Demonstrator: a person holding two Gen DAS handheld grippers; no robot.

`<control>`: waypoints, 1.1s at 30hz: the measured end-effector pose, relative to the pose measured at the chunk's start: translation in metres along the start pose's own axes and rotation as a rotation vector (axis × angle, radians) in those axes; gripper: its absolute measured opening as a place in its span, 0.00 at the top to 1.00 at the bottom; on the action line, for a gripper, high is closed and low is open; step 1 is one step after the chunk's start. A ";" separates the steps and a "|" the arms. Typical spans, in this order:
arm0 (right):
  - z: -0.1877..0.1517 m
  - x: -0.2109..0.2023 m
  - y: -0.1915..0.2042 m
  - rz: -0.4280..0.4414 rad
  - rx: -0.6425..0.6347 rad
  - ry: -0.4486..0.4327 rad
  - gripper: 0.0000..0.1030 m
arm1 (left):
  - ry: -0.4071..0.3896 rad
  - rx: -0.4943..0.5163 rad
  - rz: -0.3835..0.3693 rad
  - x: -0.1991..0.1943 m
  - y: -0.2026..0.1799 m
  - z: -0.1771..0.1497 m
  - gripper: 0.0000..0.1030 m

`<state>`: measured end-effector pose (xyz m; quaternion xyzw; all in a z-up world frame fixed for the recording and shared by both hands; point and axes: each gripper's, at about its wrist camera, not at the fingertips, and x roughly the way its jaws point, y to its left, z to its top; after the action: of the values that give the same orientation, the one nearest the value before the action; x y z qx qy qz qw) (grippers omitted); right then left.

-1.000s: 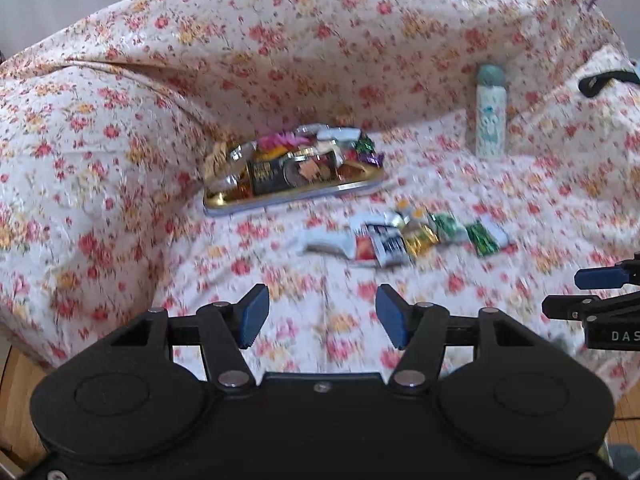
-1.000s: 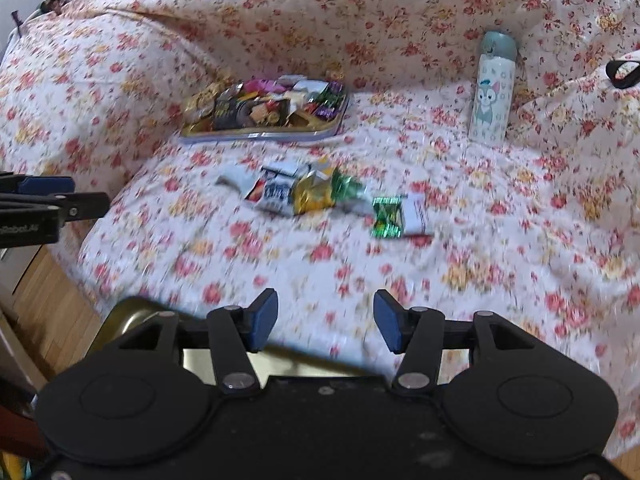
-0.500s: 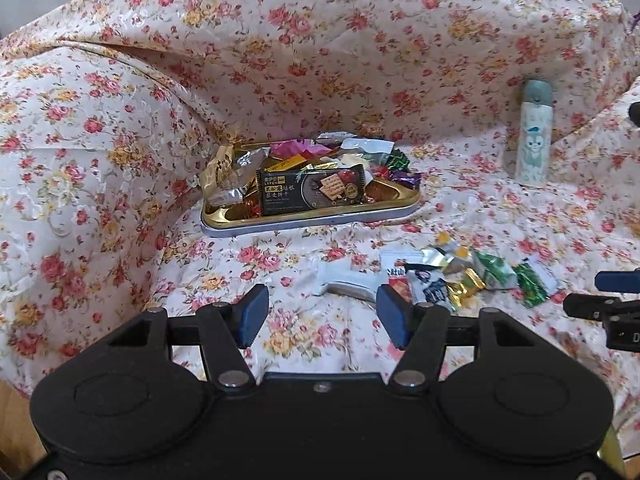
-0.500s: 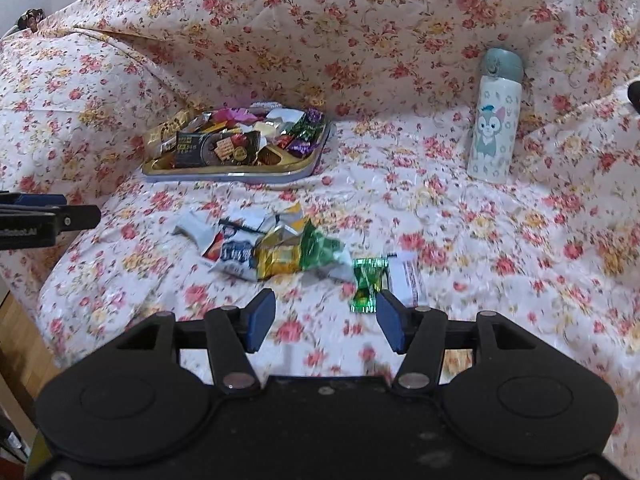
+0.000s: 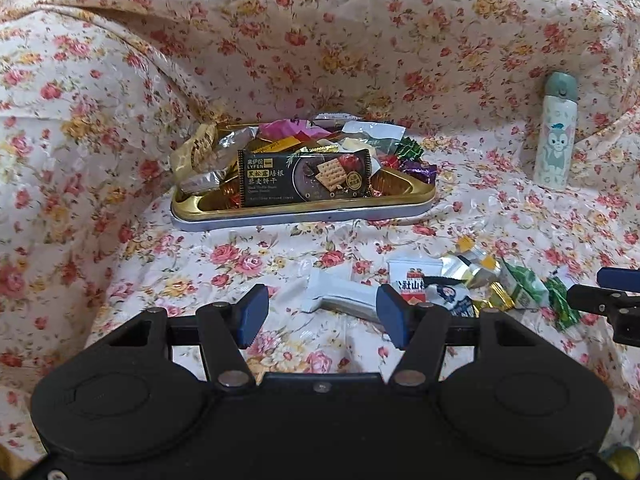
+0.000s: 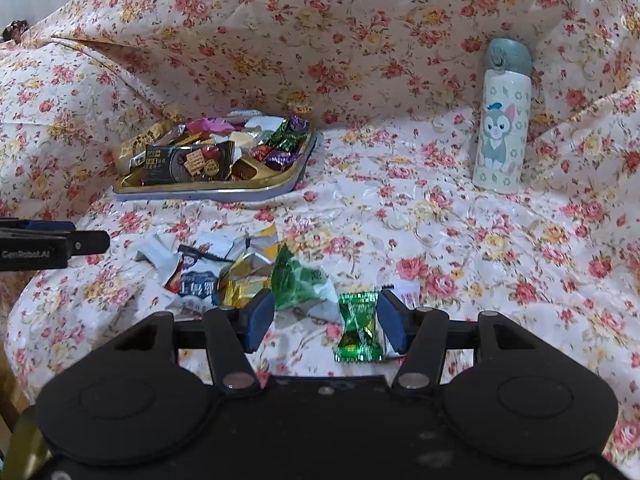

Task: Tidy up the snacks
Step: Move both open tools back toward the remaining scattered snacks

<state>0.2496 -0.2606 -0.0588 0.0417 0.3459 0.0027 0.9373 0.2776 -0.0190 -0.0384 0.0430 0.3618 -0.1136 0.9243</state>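
Observation:
A gold tray [image 5: 304, 210] heaped with wrapped snacks sits at the back of the flowered cloth, a black cracker packet [image 5: 304, 178] leaning at its front. Loose snacks [image 5: 460, 280] lie scattered in front of it. My left gripper [image 5: 322, 316] is open and hovers just over a white packet [image 5: 340, 296] at the left end of the scatter. My right gripper [image 6: 326, 322] is open above a green foil candy [image 6: 358, 328], which lies between its fingers near the right one. A green packet [image 6: 300, 280] lies just beyond. Neither gripper holds anything.
A white bottle [image 6: 502, 120] with a cartoon cat and a grey cap stands at the back right against the draped cloth. The cloth rises in folds behind the tray [image 6: 208, 192] and on the left. Wooden floor shows at the lower left edge.
Both grippers have come forward and down towards the loose snacks. The white packet now sits between the left fingers in view, and the green candy between the right fingers.

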 end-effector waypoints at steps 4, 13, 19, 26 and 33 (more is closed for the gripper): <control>0.001 0.010 -0.004 0.004 0.026 -0.027 0.42 | 0.020 -0.030 -0.020 0.018 0.001 -0.001 0.37; 0.002 0.036 -0.009 -0.011 0.033 -0.051 0.42 | 0.054 -0.074 -0.036 0.055 -0.005 -0.007 0.37; 0.002 0.052 -0.005 0.006 0.001 -0.057 0.41 | 0.043 -0.091 -0.039 0.068 -0.004 -0.008 0.30; -0.002 0.062 0.008 0.029 -0.081 -0.072 0.40 | 0.034 -0.111 -0.065 0.078 0.005 -0.012 0.21; -0.006 0.068 0.014 0.057 -0.118 -0.078 0.39 | 0.030 -0.132 -0.039 0.085 0.010 -0.009 0.22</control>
<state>0.2977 -0.2439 -0.1066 -0.0035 0.3069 0.0482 0.9505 0.3346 -0.0233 -0.1027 -0.0233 0.3831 -0.1067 0.9172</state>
